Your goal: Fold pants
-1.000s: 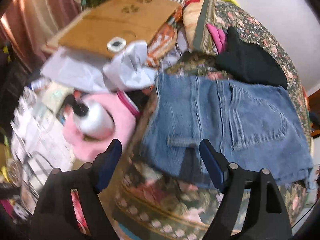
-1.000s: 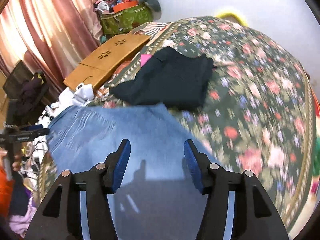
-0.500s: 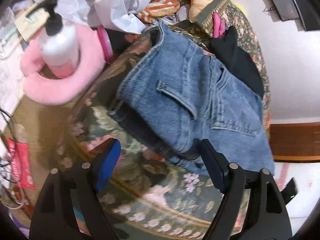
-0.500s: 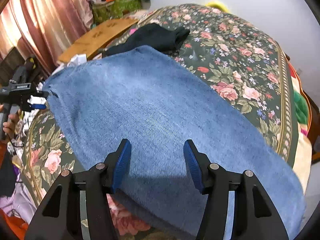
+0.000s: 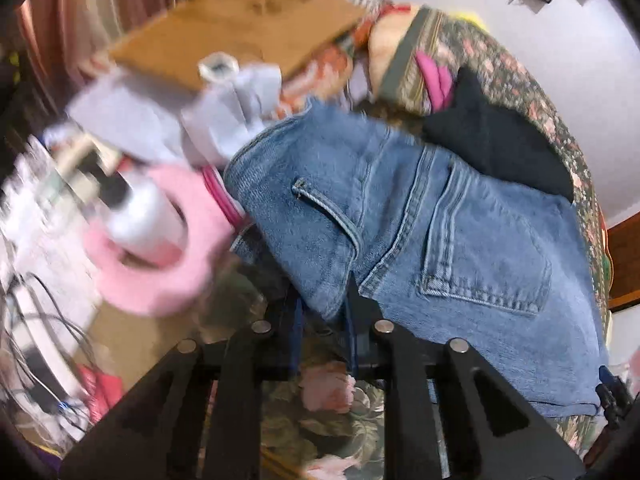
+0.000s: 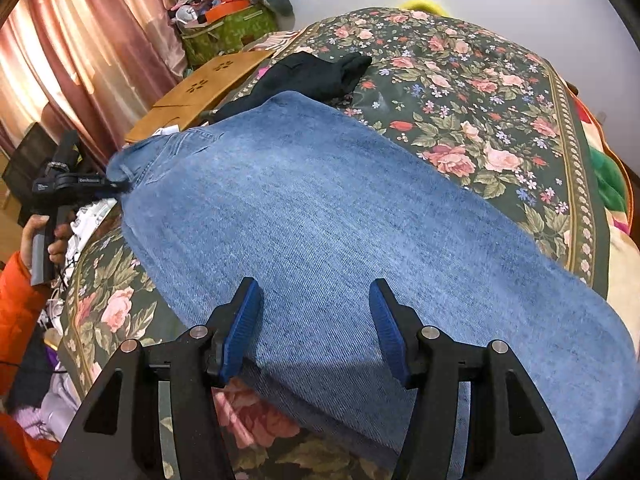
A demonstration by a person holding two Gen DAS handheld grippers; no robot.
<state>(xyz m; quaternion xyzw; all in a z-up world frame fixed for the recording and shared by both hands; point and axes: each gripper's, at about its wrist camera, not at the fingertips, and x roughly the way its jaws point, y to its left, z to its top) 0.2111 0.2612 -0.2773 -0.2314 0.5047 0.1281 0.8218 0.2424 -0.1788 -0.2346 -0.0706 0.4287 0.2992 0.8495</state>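
Blue denim pants (image 6: 328, 216) lie stretched across a floral bedspread (image 6: 480, 92). In the left wrist view their waist and back pocket (image 5: 480, 256) face me. My left gripper (image 5: 322, 312) is shut on the waistband edge of the pants; it also shows in the right wrist view (image 6: 80, 188), held by a hand at the waist corner. My right gripper (image 6: 316, 320) is open, its blue pads just above the leg of the pants near the bed's front edge.
A black garment (image 6: 312, 76) lies on the bed beyond the pants. A wooden lap table (image 6: 200, 92) stands by the pink curtain. A pink neck pillow (image 5: 160, 256) with a white pump bottle (image 5: 140, 224) sits beside the bed, near crumpled white paper (image 5: 224, 120).
My left gripper has closed on the waistband edge; it was open before. The right gripper has moved along the leg and stays open.
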